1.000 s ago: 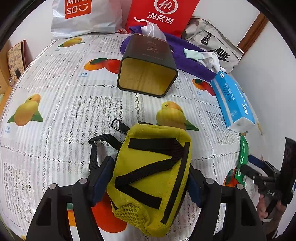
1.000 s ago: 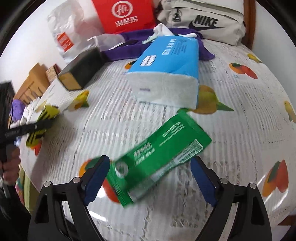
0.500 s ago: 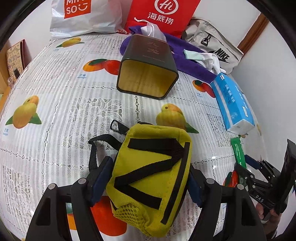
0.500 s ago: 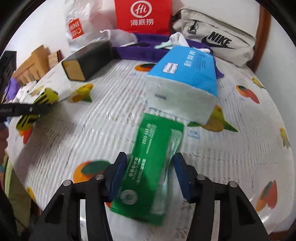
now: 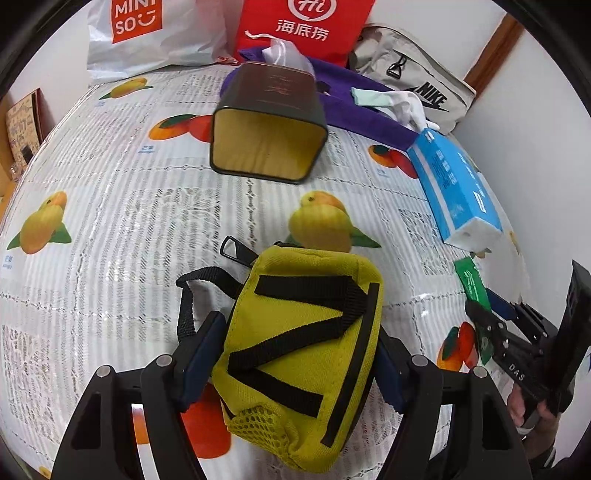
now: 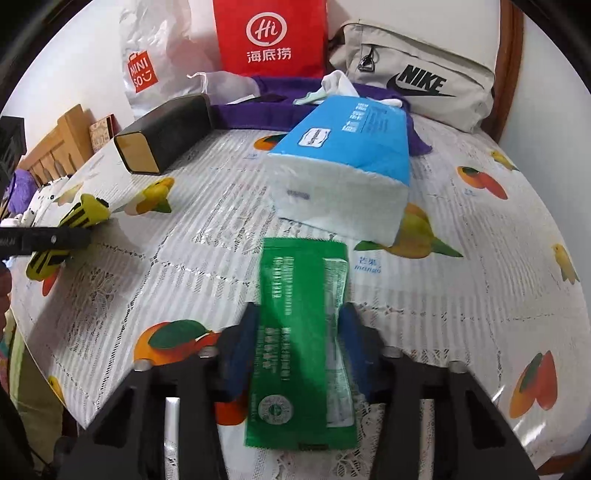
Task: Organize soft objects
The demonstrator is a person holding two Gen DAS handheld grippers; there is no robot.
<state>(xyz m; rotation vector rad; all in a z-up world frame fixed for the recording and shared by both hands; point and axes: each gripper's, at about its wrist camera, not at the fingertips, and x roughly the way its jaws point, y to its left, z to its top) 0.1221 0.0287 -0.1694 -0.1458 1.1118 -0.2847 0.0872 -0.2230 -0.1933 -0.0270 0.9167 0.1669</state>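
- Left gripper (image 5: 295, 362): blue pads pressed against both sides of a yellow pouch (image 5: 306, 354) with black straps; grasped, the pouch's mesh end toward the camera, the pouch lying on the fruit-print tablecloth (image 5: 110, 206).
- Pouch's black loop strap and buckle trail onto the cloth to the left of the pouch.
- Right gripper (image 6: 299, 343): jaws closing on a green packet (image 6: 301, 332); both blue pads already meet the packet's long edges, and the wrapper looks pinched in at the waist. Packet runs lengthwise between the fingers, far end pointing toward the tissue pack.
- Blue tissue pack (image 6: 343, 162) sits just beyond the green packet, near but not touching as far as can be told.
- Dark tin (image 5: 269, 125) lies on its side beyond the pouch, open mouth facing the left camera, gold inside.
- Behind the tin: purple cloth (image 5: 362, 114) with a white sock (image 5: 406, 107) on top, touching the tissue pack's far end.
- Back edge against the wall: white Miniso bag (image 5: 147, 33), red bag (image 5: 303, 26), beige Nike bag (image 6: 417, 74).
- From the left view, the right gripper appears at the right edge, a hand (image 5: 532, 410) holding it, green packet in its fingers.
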